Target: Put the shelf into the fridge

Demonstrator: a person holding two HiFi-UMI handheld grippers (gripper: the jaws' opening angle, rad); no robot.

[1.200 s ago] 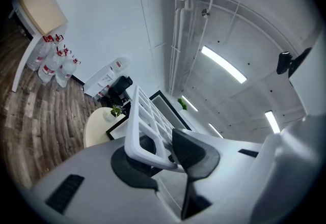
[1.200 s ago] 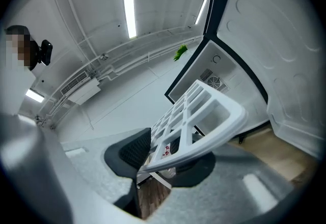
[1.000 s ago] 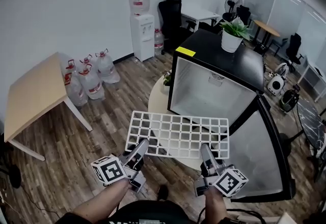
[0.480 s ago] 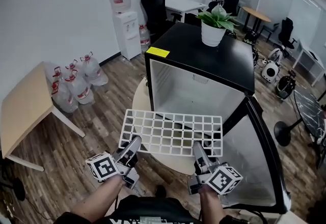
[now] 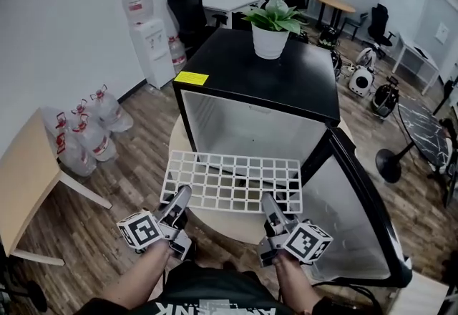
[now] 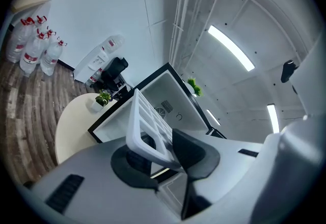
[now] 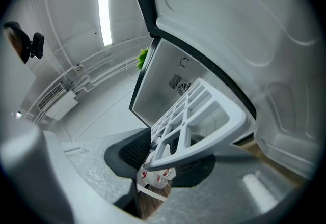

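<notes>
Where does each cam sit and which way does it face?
Head view: on the person's head, steeply down at the shelf held before the open fridge; forearms, left gripper, right gripper show.
Left gripper view: on the left gripper, along its jaws, shut on the shelf edge, toward the fridge.
Right gripper view: on the right gripper, along its jaws, shut on the shelf, toward the fridge.
Shared: all show shelf and fridge.

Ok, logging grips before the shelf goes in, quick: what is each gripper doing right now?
Left gripper: closed on the near edge of the white shelf, left part.
Right gripper: closed on the same edge, right part.
</notes>
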